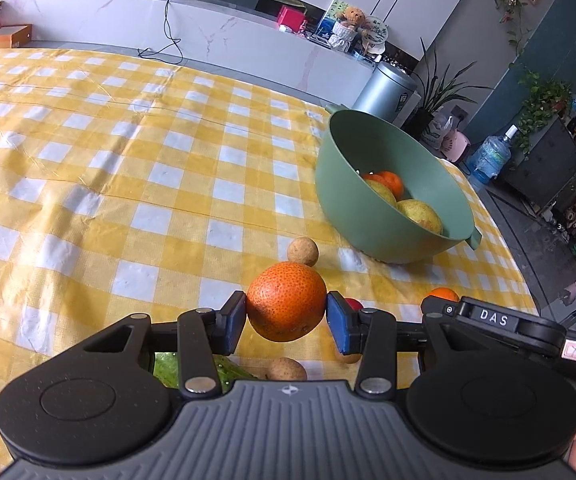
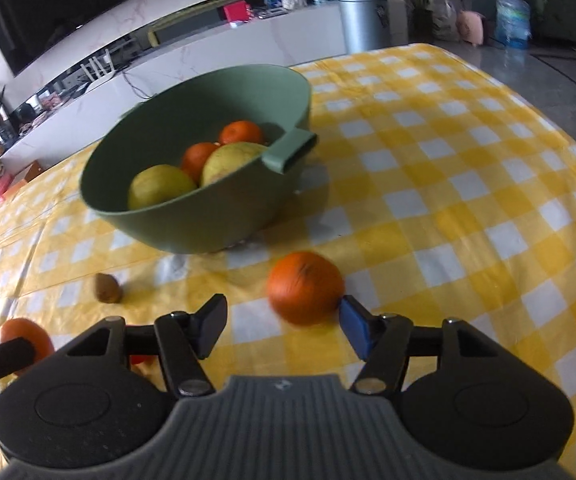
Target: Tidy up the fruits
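Firm, light, dimple-skinned orange [image 1: 285,301] clamped across widest middle in left gripper [image 1: 286,318] jaws; right gripper [image 2: 283,328] jaws wide, empty.

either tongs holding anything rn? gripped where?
Left tongs hold an orange, pads on its two opposite sides. Right tongs are open and hold nothing; another orange sits by the right pad.

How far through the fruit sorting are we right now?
Partly done. The green plastic bowl already holds two yellow-green pears and two small oranges. The left gripper is clamped on a large round orange. The right gripper is open beside another loose orange. A small brown kiwi still lies on the checked tablecloth.
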